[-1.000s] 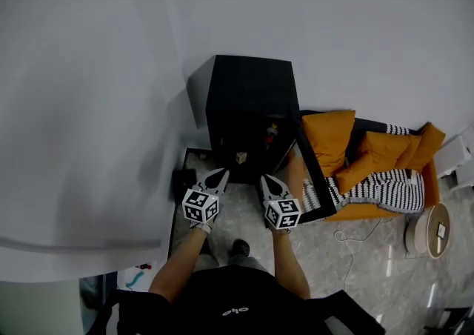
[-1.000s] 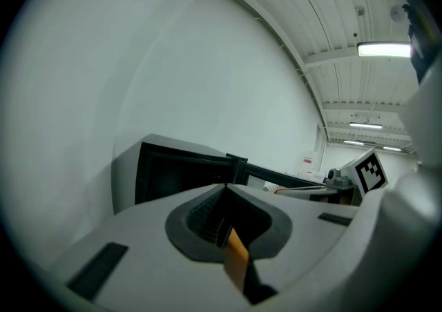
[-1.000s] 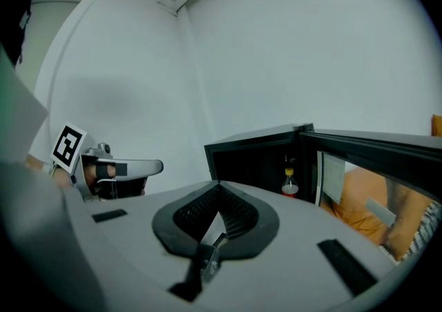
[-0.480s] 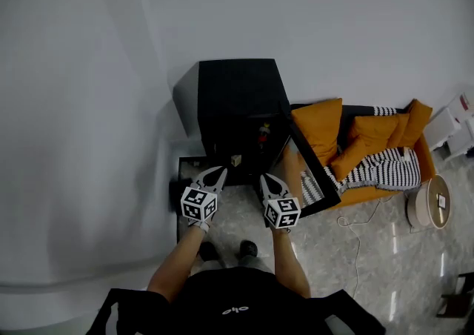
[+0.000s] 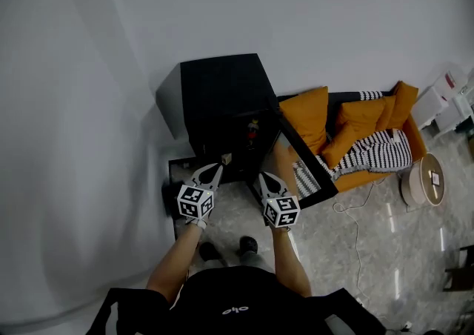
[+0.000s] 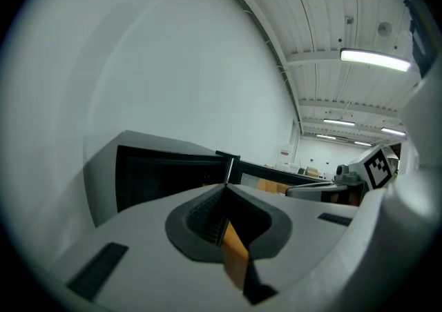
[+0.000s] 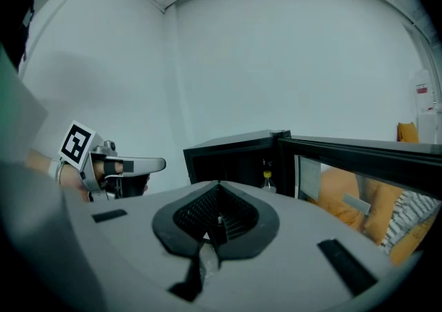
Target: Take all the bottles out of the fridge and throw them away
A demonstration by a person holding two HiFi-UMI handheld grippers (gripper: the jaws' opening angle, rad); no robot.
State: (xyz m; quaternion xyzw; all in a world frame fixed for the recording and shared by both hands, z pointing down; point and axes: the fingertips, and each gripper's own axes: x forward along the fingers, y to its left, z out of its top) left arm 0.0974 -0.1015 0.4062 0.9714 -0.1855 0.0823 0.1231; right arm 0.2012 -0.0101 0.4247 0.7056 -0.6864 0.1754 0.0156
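- The pale wall [image 5: 311, 15] fills the upper half of the head view, and the fridge stands with its back to it.
- The glossy stone floor [image 5: 370, 252] runs from the fridge out to the right, with a thin cable [image 5: 348, 207] lying on it.
- An orange sofa [image 5: 361, 176] stands just to the right of the fridge, with orange cushions heaped on it.
- The black fridge [image 5: 222, 85] is a low box standing on the floor with its front open.
- Its glass door [image 5: 300, 159] is swung out to the right and sits between the fridge's inside and the sofa.
- The person [image 5: 237, 304], in a black top, stands in front of the fridge with both forearms stretched forward.
- A black-and-white striped blanket [image 5: 381, 150] lies across the sofa seat.
- A round pale stool [image 5: 424, 178] stands at the sofa's right end.
- The left gripper [image 6: 226, 186] has its jaws pressed together with nothing between them. It hangs just in front of the fridge's left side.
- The right gripper [image 7: 218, 183] also has its jaws fully together and holds nothing. It sits beside the left one, a little apart, and points at the open front.
- 1 bottle [image 7: 266, 178] with a yellow cap stands upright inside the fridge, near the hinge side of the door and well clear of both grippers.
- A small pale thing [image 5: 226, 157] sits at the fridge's lower front edge; it is too small to tell what it is.
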